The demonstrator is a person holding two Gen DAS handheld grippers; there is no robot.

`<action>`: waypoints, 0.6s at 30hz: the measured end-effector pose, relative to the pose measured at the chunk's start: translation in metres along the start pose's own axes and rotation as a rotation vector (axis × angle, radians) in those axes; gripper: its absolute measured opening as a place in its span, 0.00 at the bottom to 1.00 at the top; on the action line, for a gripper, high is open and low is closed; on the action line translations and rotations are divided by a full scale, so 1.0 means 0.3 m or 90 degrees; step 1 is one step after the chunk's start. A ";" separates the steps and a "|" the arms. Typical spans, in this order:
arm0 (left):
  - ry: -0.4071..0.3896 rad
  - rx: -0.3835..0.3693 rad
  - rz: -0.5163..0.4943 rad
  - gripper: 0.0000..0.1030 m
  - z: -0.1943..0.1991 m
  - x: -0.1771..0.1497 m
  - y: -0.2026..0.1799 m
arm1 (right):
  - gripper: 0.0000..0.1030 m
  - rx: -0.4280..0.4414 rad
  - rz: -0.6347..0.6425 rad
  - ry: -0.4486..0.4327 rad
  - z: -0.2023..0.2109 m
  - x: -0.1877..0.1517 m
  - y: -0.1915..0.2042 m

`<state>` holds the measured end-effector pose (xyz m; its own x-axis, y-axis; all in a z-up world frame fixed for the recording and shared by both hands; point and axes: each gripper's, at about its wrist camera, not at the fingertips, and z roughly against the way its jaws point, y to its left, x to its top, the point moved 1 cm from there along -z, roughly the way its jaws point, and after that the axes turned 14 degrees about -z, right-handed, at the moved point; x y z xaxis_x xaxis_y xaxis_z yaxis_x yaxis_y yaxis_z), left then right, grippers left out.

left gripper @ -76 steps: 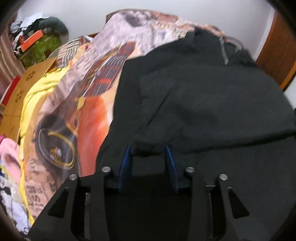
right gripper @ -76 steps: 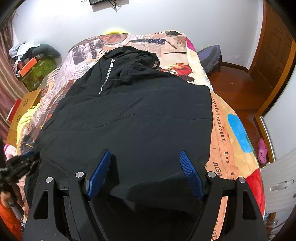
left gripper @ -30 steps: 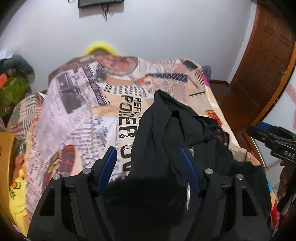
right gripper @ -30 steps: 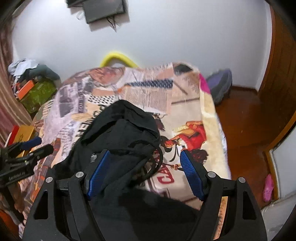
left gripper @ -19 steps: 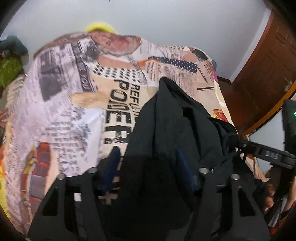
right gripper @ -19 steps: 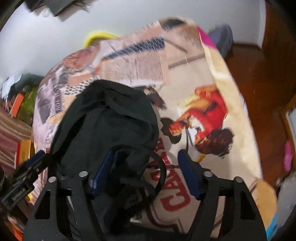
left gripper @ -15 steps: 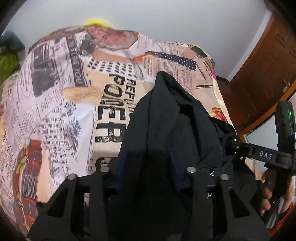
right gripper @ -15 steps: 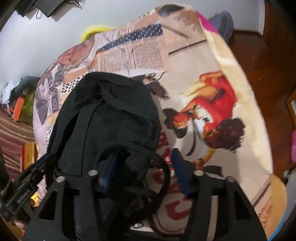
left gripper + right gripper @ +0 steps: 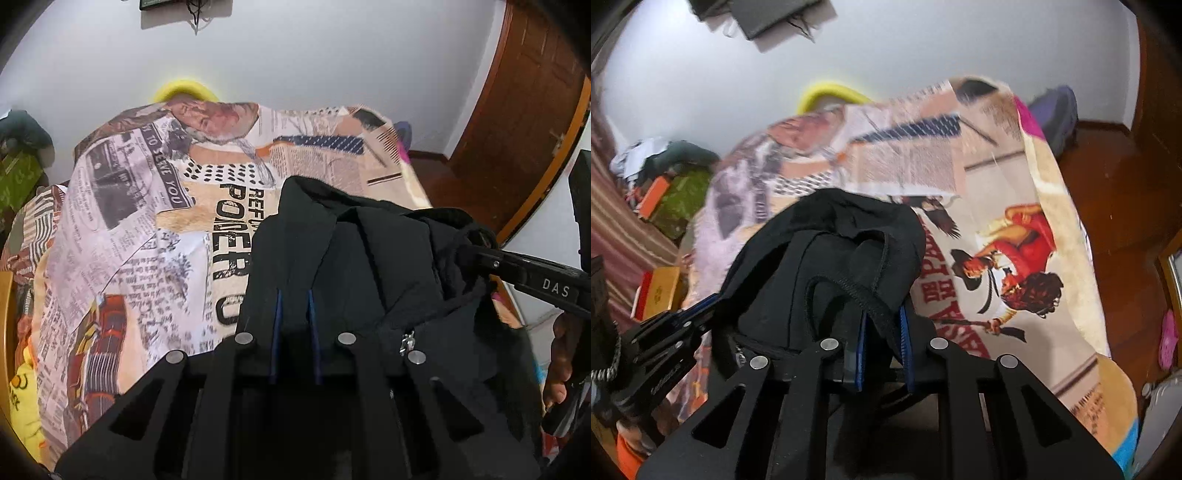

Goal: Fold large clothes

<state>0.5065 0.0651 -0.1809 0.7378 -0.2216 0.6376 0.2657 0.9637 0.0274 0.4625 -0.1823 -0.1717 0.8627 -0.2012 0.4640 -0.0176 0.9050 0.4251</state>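
Observation:
A black zip hoodie lies on a bed with a newspaper-print cover. Its hood end points at the far wall. My left gripper is shut on the hoodie's left shoulder fabric. My right gripper is shut on the hood's edge and drawstring at the right side. The hoodie bunches up between the two grippers. The right gripper also shows in the left wrist view, and the left gripper in the right wrist view.
A white wall stands behind the bed, with a yellow object at its head. A wooden door and wood floor are at the right. Boxes and clutter pile at the left. A purple bag lies on the floor.
Both grippers moved up from the hoodie's lower part to its hood end and went from open to shut on the fabric there, left on the shoulder, right on the hood edge.

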 end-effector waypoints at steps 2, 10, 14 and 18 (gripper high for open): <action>-0.011 0.003 -0.011 0.06 0.059 -0.011 -0.017 | 0.12 0.011 0.018 -0.011 0.052 -0.022 0.022; -0.039 -0.049 -0.012 0.00 0.290 -0.122 -0.059 | 0.11 0.026 0.097 -0.037 0.241 -0.190 0.096; -0.046 -0.053 -0.016 0.00 0.367 -0.188 -0.073 | 0.11 0.019 0.133 -0.031 0.277 -0.280 0.108; -0.027 -0.036 -0.037 0.00 0.386 -0.253 -0.093 | 0.11 0.005 0.156 -0.021 0.284 -0.373 0.090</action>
<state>0.3713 0.0724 -0.1411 0.6936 -0.2696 0.6680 0.3434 0.9389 0.0223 0.3225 -0.1674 -0.1459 0.8157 0.0116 0.5784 -0.2276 0.9256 0.3024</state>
